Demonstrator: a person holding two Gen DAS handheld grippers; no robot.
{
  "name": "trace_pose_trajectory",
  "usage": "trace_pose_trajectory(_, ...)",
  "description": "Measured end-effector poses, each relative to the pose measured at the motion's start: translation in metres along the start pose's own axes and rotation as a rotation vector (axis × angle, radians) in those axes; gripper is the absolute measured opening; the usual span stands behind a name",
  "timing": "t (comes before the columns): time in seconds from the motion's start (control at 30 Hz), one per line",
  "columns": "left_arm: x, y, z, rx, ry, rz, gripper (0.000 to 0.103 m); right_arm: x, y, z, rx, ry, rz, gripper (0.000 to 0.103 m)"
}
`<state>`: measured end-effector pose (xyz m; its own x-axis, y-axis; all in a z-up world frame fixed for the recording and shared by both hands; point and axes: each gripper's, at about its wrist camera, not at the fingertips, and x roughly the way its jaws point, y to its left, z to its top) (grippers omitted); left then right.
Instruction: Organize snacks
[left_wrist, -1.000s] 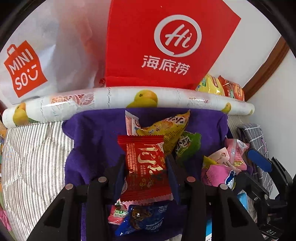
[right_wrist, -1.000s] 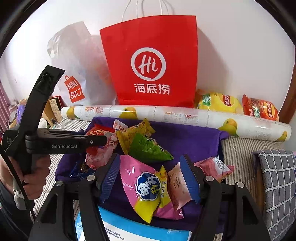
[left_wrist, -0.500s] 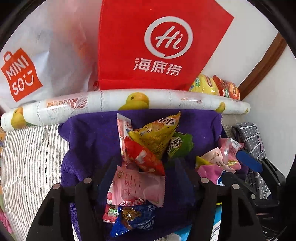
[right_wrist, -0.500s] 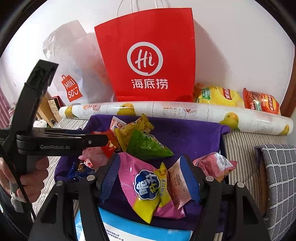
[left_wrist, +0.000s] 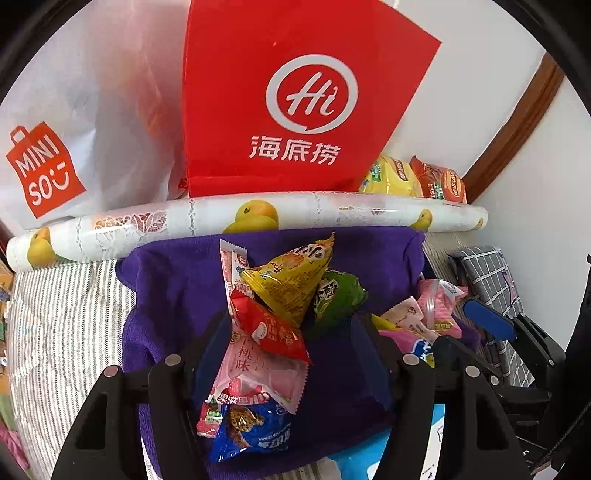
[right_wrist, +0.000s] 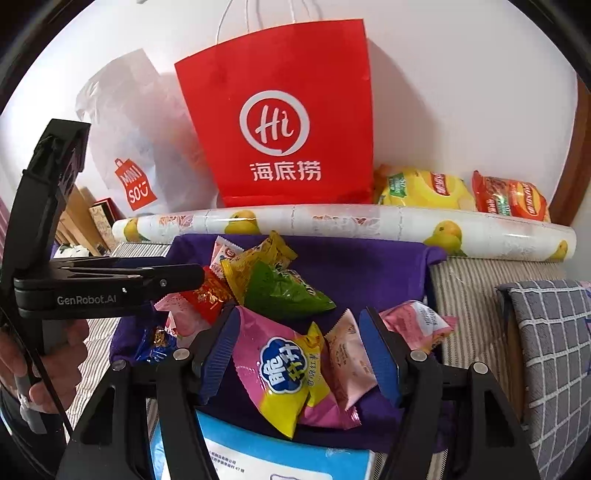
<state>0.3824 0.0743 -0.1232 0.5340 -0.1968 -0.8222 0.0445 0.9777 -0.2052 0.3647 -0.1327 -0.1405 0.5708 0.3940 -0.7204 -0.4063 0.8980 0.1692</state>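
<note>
Sorting is mid-way: the left gripper (left_wrist: 295, 354), jaws just opened and empty, hangs over the snack pile (left_wrist: 280, 314) on the purple cloth (left_wrist: 177, 291), while the right gripper (right_wrist: 299, 354) stands open around a pink packet (right_wrist: 284, 373), which I judge should be pinched next.

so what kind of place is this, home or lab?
Probably a home, maybe a bed or sofa: striped quilted padding under a purple cloth, shopping bags against the wall, wooden trim.
</note>
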Motion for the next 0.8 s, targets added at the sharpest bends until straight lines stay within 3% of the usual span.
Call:
trace_pose_trajectory(0.33, -0.038, -0.022, -0.029, -0.006, -0.050, -0.042, 0.070, -0.035, -0.002, -0.022, 0.044, 0.026, -0.044, 0.069)
trace_pose_trajectory(0.8, -0.127, -0.063, -0.104, 0.061, -0.136, -0.003, 0.085, -0.144, 0.024, -0.058, 0.086, -0.025, -0.172, 0.076)
